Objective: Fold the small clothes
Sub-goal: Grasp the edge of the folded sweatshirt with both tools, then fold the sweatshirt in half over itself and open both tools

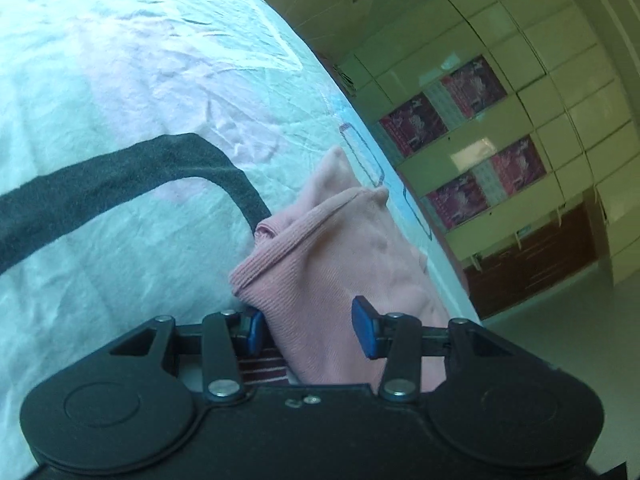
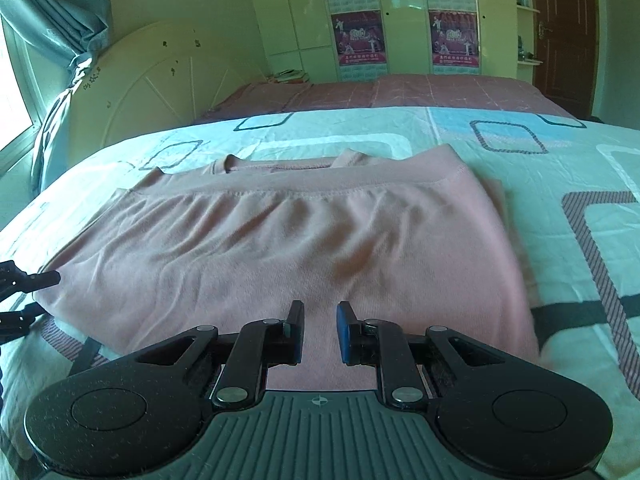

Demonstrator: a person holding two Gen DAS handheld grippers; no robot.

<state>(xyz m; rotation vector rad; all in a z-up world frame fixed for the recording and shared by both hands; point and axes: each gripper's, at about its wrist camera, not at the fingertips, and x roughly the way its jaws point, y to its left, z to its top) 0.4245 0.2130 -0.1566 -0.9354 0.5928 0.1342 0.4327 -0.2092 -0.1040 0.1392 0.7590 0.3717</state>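
Note:
A pink garment (image 2: 280, 232) lies folded over on the patterned bed sheet (image 2: 520, 152), its hem band toward the far side. My right gripper (image 2: 319, 332) hovers over its near edge with the jaws a little apart and nothing between them. In the left wrist view the garment (image 1: 332, 256) is bunched at the bed's edge. My left gripper (image 1: 308, 332) is open with the pink cloth lying between its blue pads (image 1: 366, 328). Part of the left gripper (image 2: 24, 280) shows at the garment's left edge in the right wrist view.
The sheet (image 1: 120, 80) covers the bed; a pink plaid blanket (image 2: 400, 90) lies beyond. A white round headboard (image 2: 160, 80) stands at the far left, with a curtain (image 2: 60, 20) and window. Cupboards with posters (image 2: 360, 36) and a brown door (image 2: 564, 32) line the far wall.

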